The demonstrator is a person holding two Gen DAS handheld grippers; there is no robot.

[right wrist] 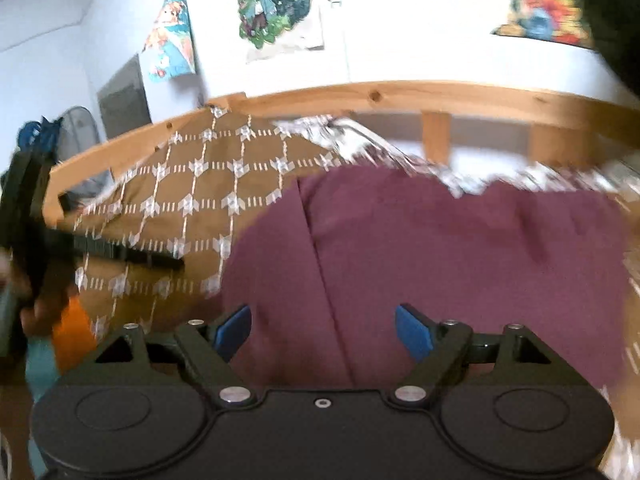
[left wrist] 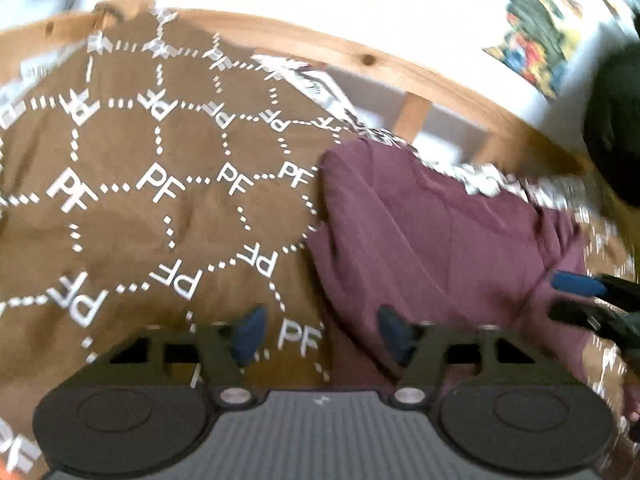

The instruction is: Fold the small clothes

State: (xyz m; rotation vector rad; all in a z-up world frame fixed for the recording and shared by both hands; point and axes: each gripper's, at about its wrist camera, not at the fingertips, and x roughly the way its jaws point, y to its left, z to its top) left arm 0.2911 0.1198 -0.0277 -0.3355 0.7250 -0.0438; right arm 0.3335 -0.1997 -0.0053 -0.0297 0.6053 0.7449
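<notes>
A maroon garment (left wrist: 432, 236) lies flat on a brown bedspread (left wrist: 132, 160) printed with white "PF" letters. It also shows in the right wrist view (right wrist: 440, 248), with a fold line running down its left part. My left gripper (left wrist: 322, 334) is open and empty, hovering over the garment's left edge. My right gripper (right wrist: 324, 330) is open and empty, just above the garment's near edge. The right gripper's blue-padded fingers (left wrist: 576, 284) show at the right edge of the left wrist view, by the garment's right side. The left gripper shows at the far left of the right wrist view (right wrist: 120, 254).
A wooden bed rail (right wrist: 400, 94) runs along the far side of the bed. A white wall with posters (right wrist: 272, 0) stands behind it. A black-and-white patterned cloth (left wrist: 492, 180) lies along the garment's far edge. A fan (right wrist: 80, 128) stands at the left.
</notes>
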